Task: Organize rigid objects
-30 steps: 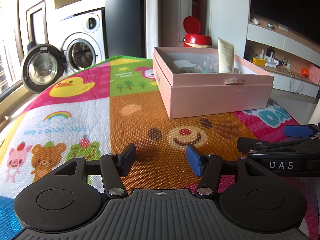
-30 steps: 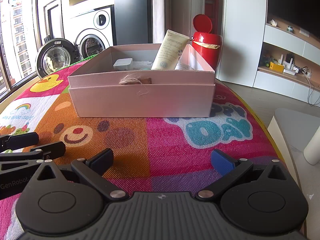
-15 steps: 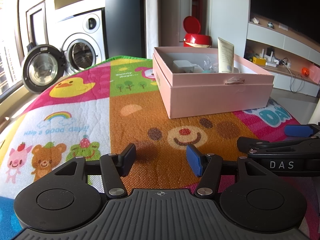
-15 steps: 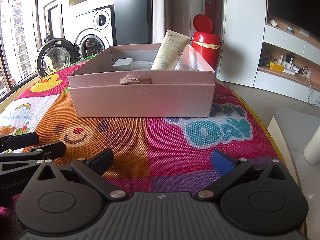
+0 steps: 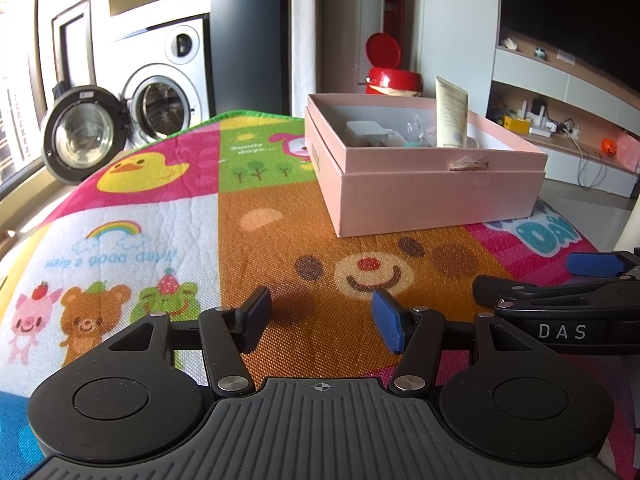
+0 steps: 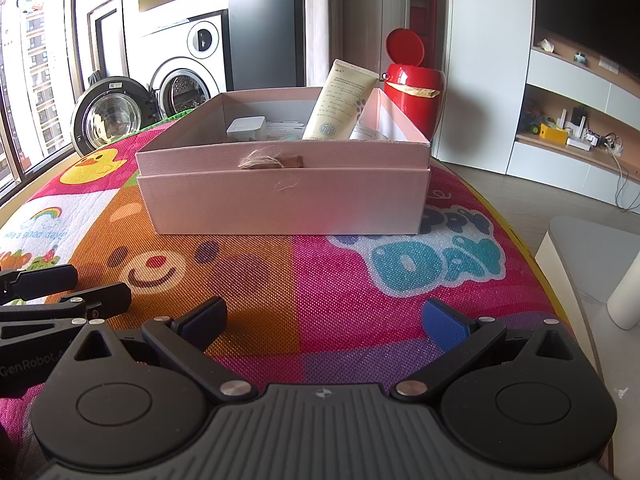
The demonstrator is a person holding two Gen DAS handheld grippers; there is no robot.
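Note:
A pink cardboard box [image 5: 432,196] [image 6: 288,200] stands on the colourful play mat [image 5: 160,208] [image 6: 360,280]. Inside it a cream tube [image 5: 451,112] [image 6: 340,100] leans upright, beside a white block [image 5: 366,130] [image 6: 246,127] and other small items I cannot make out. My left gripper [image 5: 320,318] is open and empty, low over the mat in front of the box. My right gripper [image 6: 324,322] is open wide and empty, beside it to the right. Each gripper shows at the edge of the other's view, the right one [image 5: 560,284] and the left one [image 6: 60,292].
A red bin with an open lid [image 6: 414,80] stands behind the box. A washing machine with an open door [image 5: 92,128] is at the back left. White shelves with small items [image 6: 576,128] are at the right. The mat's right edge [image 6: 532,256] drops to the floor.

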